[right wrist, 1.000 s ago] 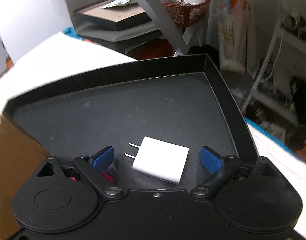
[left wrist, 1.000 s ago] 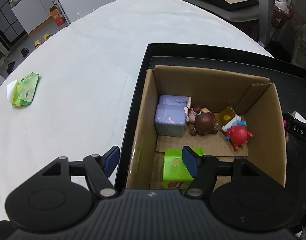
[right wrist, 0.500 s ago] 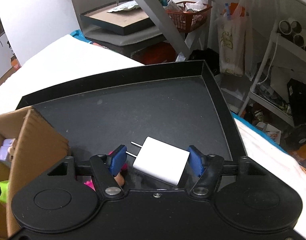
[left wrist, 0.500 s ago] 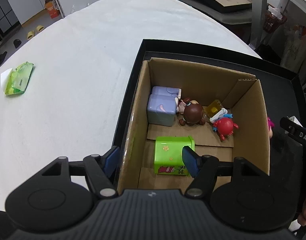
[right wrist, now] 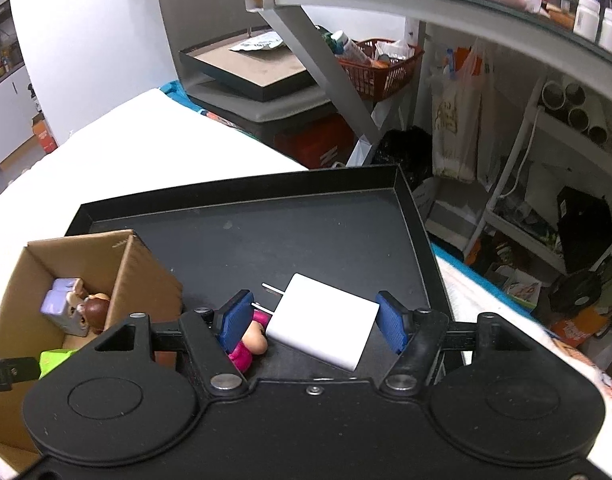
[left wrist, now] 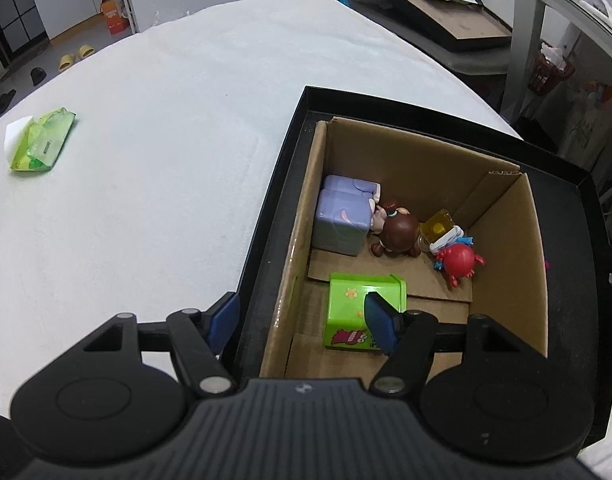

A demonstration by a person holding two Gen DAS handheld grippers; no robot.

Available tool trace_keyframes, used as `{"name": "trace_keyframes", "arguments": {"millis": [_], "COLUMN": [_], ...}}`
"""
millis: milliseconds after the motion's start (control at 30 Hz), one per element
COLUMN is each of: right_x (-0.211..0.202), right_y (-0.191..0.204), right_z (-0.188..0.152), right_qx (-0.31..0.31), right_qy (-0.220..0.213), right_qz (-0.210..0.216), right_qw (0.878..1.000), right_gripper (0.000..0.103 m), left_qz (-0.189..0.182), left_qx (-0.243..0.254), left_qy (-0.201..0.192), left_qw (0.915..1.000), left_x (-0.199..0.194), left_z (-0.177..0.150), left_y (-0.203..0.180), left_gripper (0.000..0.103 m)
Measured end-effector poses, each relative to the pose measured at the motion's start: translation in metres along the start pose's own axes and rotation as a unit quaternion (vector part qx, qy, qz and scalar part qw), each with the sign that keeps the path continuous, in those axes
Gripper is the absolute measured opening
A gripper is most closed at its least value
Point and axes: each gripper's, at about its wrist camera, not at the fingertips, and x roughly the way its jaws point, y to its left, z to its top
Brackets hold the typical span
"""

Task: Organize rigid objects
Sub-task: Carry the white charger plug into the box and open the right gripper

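Observation:
A cardboard box (left wrist: 502,240) stands in a black tray (left wrist: 274,216) and holds a purple toy block (left wrist: 342,220), a brown figurine (left wrist: 400,232), a red crab toy (left wrist: 458,262) and a green toy bin (left wrist: 358,312). My left gripper (left wrist: 302,320) is open and empty, straddling the box's left wall. My right gripper (right wrist: 312,322) is shut on a white plug charger (right wrist: 324,326), lifted above the tray floor (right wrist: 306,236). A pink figurine (right wrist: 250,344) lies under it beside the box (right wrist: 142,276).
A green wipes packet (left wrist: 40,142) lies on the white table (left wrist: 146,160) at far left. Beyond the table's right edge are shelves, a red basket (right wrist: 380,68) and another dark tray (right wrist: 246,64).
My right gripper closed on the white charger and raised it, pulling back so the box comes into view. My left gripper drew back slightly over the box.

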Motion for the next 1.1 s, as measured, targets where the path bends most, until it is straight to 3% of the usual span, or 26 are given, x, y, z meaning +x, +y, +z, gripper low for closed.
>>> {"name": "trace_keyframes", "arguments": {"millis": [467, 900, 1100], "right_x": [-0.036, -0.039, -0.031], "right_y": [0.042, 0.087, 0.110], "right_z": [0.007, 0.009, 0.008], "right_qx": [-0.041, -0.068, -0.086], "right_qy": [-0.017, -0.012, -0.004], "right_qz": [-0.011, 0.001, 0.008], "right_qw": [0.999, 0.998, 0.996], "right_gripper": [0.065, 0.065, 0.065], "left_qz": [-0.051, -0.099, -0.129], "left_qx": [-0.002, -0.036, -0.040], "left_qy": [-0.043, -0.037, -0.033], "left_qw": [0.9978, 0.9938, 0.9903], "left_x": [-0.001, 0.020, 0.024], "left_z": [0.002, -0.005, -0.006], "left_y": [0.008, 0.037, 0.043], "left_gripper": [0.067, 0.061, 0.038]}}
